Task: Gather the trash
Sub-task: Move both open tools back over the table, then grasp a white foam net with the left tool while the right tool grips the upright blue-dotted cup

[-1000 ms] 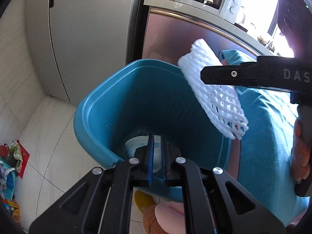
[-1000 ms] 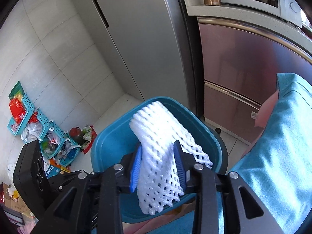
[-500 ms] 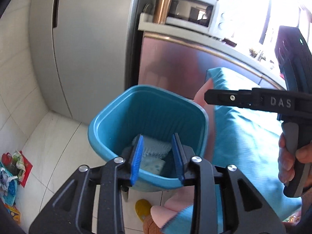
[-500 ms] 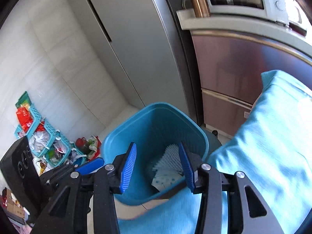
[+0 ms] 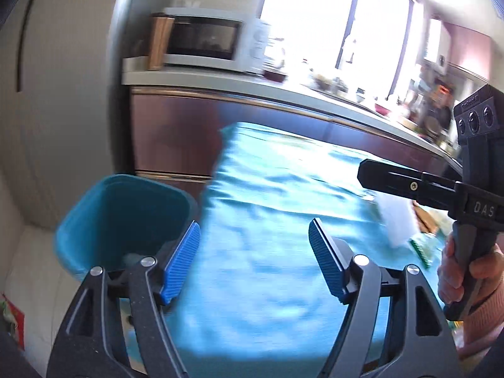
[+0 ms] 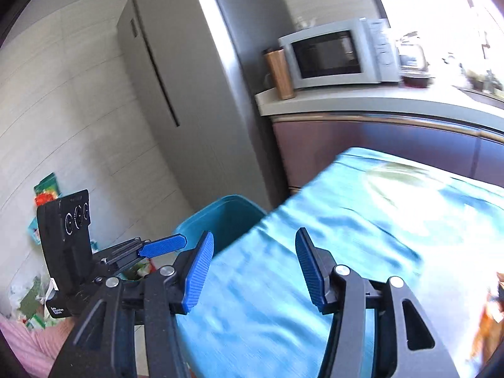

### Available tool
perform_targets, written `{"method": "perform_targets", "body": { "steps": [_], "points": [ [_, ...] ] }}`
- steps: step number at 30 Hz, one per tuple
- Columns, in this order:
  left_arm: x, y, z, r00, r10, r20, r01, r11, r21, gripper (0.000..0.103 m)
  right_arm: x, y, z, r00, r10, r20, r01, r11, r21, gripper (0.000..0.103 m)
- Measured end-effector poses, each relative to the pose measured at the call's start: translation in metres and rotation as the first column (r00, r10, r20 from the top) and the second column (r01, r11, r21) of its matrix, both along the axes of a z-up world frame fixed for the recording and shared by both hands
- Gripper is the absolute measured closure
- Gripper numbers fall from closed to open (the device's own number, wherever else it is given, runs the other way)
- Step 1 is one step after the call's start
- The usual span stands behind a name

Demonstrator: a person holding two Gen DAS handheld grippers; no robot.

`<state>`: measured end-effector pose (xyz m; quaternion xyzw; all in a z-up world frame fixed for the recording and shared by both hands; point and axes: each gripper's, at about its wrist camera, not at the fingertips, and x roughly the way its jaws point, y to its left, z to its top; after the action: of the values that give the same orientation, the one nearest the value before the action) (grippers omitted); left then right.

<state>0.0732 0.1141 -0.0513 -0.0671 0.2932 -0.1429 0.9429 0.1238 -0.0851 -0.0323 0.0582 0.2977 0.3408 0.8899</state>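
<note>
both grippers empty over the teal-covered worktop, jaws opening
left gripper (image 5: 254,258) and right gripper (image 6: 254,267): jaws apart and widening, nothing between the blue pads. teal bin (image 5: 126,217) sits on the floor at the worktop's (image 5: 283,220) left edge, below the microwave (image 6: 334,53). white item (image 5: 395,220) on the cloth near the right gripper, too blurred to identify.

The bin (image 5: 126,217) stands on the floor (image 5: 34,271) at the left end of the cloth-covered bench (image 5: 271,252), before the cabinet (image 5: 170,138). The fridge (image 6: 176,94) stands left of the cabinet. The microwave (image 6: 334,53) sits on the worktop (image 6: 362,102), a cup (image 6: 280,72) just left of it.
</note>
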Motion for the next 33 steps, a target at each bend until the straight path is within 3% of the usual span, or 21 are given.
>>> {"method": "perform_targets", "body": {
  "steps": [6,12,16,20,25,31,33],
  "points": [
    [0.009,-0.071,-0.001,0.984,-0.176,-0.023,0.176,0.984,-0.012,0.032,-0.031,-0.077,-0.008,0.983,-0.184,0.009,0.184,0.983,-0.011,0.051],
    [0.024,-0.125,-0.014,0.954,-0.285,-0.093,0.283,0.958,-0.036,0.032,-0.047,-0.146,-0.020,0.937,-0.351,-0.005,0.350,0.936,-0.045,0.051],
    [0.041,-0.154,-0.025,0.936,-0.319,-0.147,0.315,0.948,-0.052,0.032,-0.053,-0.198,-0.022,0.872,-0.490,-0.001,0.489,0.870,-0.065,0.050],
    [0.053,-0.168,-0.030,0.919,-0.351,-0.178,0.337,0.936,-0.101,0.032,-0.057,-0.246,-0.026,0.779,-0.627,-0.002,0.625,0.776,-0.089,0.044],
    [0.063,-0.177,-0.035,0.910,-0.358,-0.212,0.339,0.933,-0.119,0.032,-0.060,-0.282,-0.044,0.698,-0.716,-0.018,0.708,0.694,-0.126,0.036],
    [0.071,-0.181,-0.040,0.895,-0.367,-0.254,0.338,0.929,-0.150,0.033,-0.057,-0.297,-0.062,0.681,-0.730,-0.067,0.719,0.683,-0.131,0.030],
    [0.074,-0.181,-0.042,0.886,-0.376,-0.271,0.340,0.925,-0.171,0.040,-0.054,-0.298,-0.066,0.683,-0.726,-0.081,0.715,0.687,-0.131,0.030]
  ]
}}
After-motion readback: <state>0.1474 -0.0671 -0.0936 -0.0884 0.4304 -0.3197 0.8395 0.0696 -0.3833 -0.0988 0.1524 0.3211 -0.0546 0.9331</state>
